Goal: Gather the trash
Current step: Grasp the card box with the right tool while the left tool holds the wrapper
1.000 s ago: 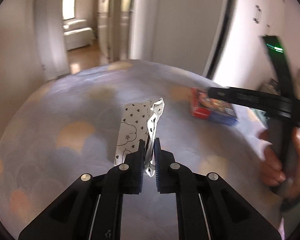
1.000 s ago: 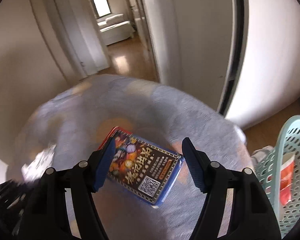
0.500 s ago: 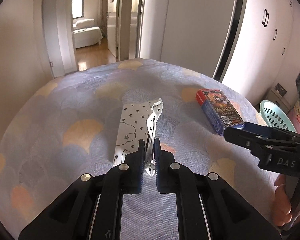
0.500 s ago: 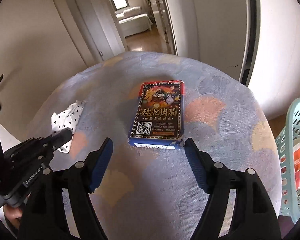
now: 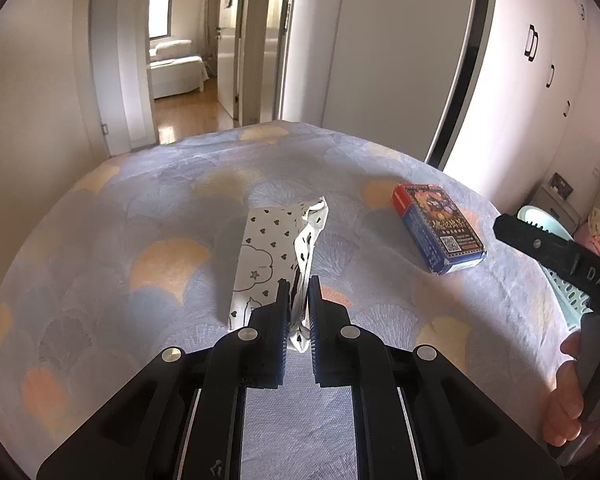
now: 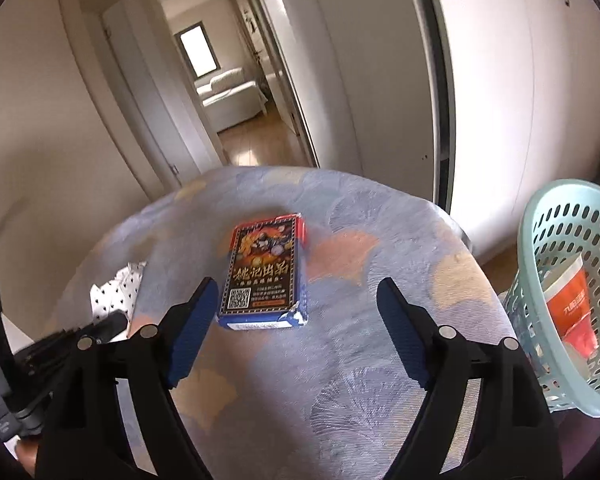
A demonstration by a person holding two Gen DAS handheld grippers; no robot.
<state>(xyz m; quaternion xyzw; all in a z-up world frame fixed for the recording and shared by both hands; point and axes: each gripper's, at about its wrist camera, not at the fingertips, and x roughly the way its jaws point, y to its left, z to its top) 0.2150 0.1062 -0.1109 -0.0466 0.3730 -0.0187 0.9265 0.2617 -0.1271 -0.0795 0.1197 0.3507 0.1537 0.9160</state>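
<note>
**Wrapper gripped, card box lying ahead on the bed**

A white heart-print wrapper [image 5: 276, 252] lies on the bed [image 5: 100, 240], its near end pinched between the closed fingers of the left gripper [image 5: 298, 300]. To its right rests a red and blue card box [image 6: 265, 272], in front of the wide-open right gripper [image 6: 294, 312]. A mint laundry basket [image 6: 540, 240] holding an orange tube [image 6: 570, 308] stands beside the bed; white wardrobe doors [image 5: 540, 80] and a hallway lie behind. Half a second ago the box sat closer to the right gripper
</note>
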